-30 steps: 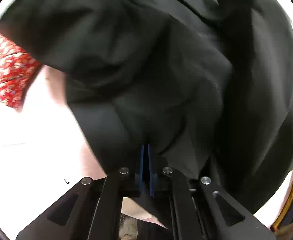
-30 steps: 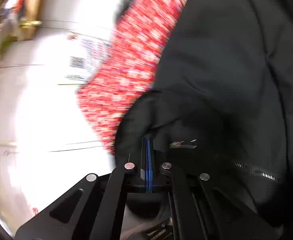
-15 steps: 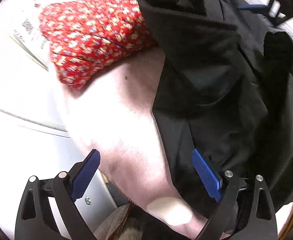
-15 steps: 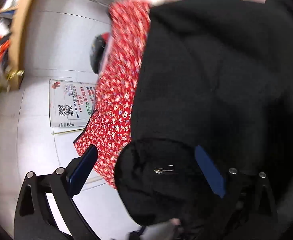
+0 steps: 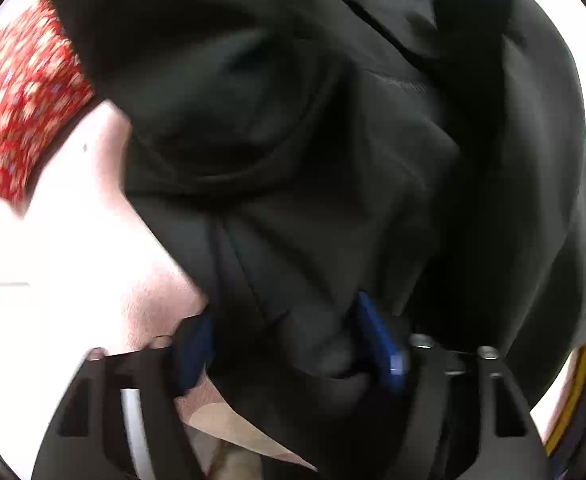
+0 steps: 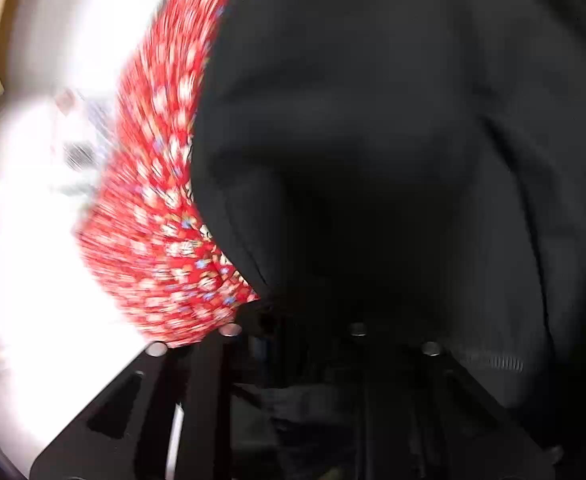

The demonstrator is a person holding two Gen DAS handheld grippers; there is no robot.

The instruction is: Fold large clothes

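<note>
Left hand-held gripper [image 5: 293,344]: pointing down into the black jacket [image 5: 333,140]; its jaws are closing, the blue pads [image 5: 381,344] stand either side of a bunched ridge of black cloth, with the cloth between them but not yet pinched flat
Right hand-held gripper [image 6: 293,344]: tilted down at the same jacket [image 6: 373,140]; its jaws are closing and nearly together, the pads lost in dark and blur, so whether they already pinch the cloth cannot be told
Black jacket, place: heaped and creased on a pale pink cover [image 5: 105,208], filling most of both views; a zipper run [image 6: 493,360] shows low on the right in the right wrist view
Red floral cloth [image 6: 165,216]: lies just beside the jacket on its left edge, partly under it, and takes no part in the grasp
Counter [image 6: 25,240]: white, overexposed, beyond the red cloth
Step in hand: by my reading, taking a fresh two-point hold on the jacket before a lift or fold
Progress: early; the jacket is still crumpled, with no clean fold visible
Next move calls for: both pinches to close on a single layer near an edge, then a level, even pull to spread the cloth
Risk: catching several layers at once, or dragging the red cloth along
</note>
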